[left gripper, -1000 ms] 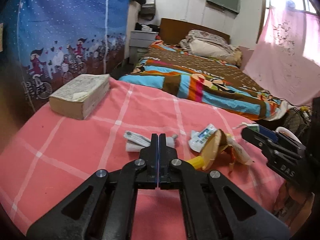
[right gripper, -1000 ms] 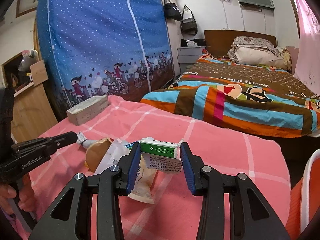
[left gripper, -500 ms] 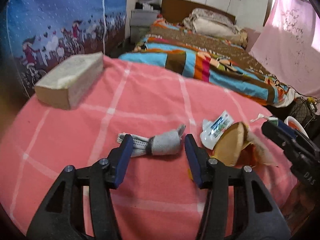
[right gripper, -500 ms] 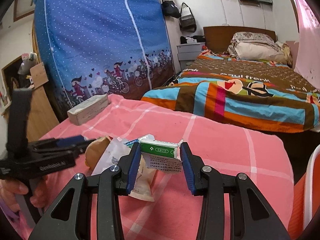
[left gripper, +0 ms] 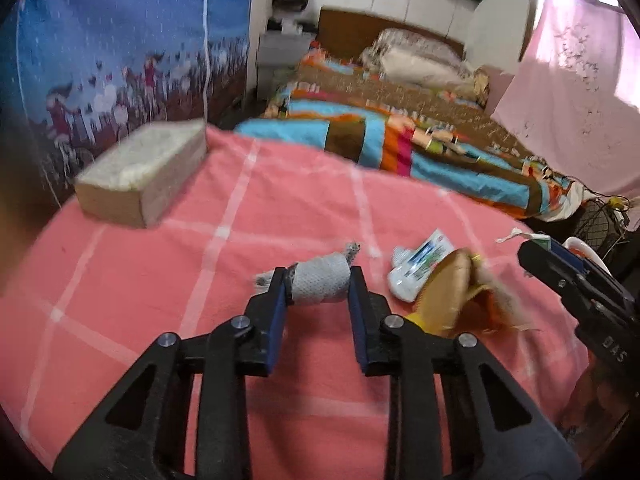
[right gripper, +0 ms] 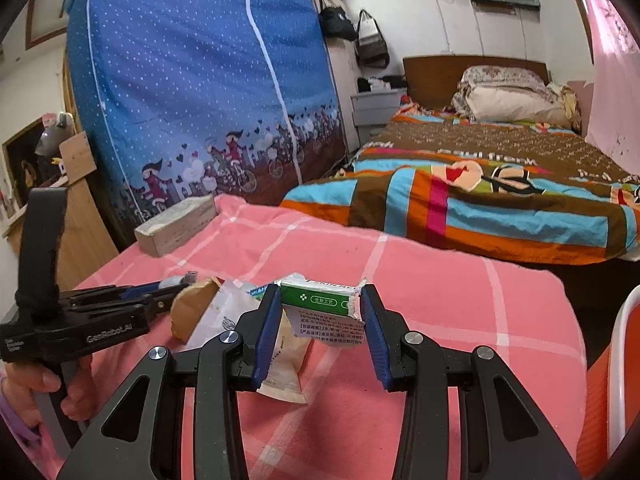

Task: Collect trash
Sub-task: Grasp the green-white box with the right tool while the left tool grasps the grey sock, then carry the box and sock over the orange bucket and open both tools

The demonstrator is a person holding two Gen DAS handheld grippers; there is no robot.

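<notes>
Since one second earlier, left hand-held gripper (left gripper: 316,290) has gone from fingers pressed together above the crumpled grey wrapper (left gripper: 320,283) to fingers straddling it; they are closing now, the wrapper lying crosswise between the blue pads, which appear to be just meeting its two ends. Right hand-held gripper (right gripper: 320,312) is unchanged: it pinches a torn green-and-white medicine box (right gripper: 324,308), held clear of the pink checked tabletop (left gripper: 280,208), apparently so the left side can work below it without the box being set down again.

Remaining trash lies in one cluster at about 3 o'clock from the grey wrapper in the left wrist view: a white-and-blue sachet (left gripper: 420,264) touching a tan paper wrapper (left gripper: 448,292); the right hand-held gripper's black body enters beyond these at the frame's right edge. In the right wrist view, a white printed packet (right gripper: 280,360) lies under the held box, toward 7 o'clock.

A thick, worn book (left gripper: 144,172) rests at 10 o'clock on the tabletop, well apart from the litter and probably not part of the collection. Behind the tabletop are a bed with a striped quilt (right gripper: 480,200) and a blue fabric wardrobe (right gripper: 200,80).

Judgement: each hand takes one piece so that two go per trip; no bin is identifiable.
</notes>
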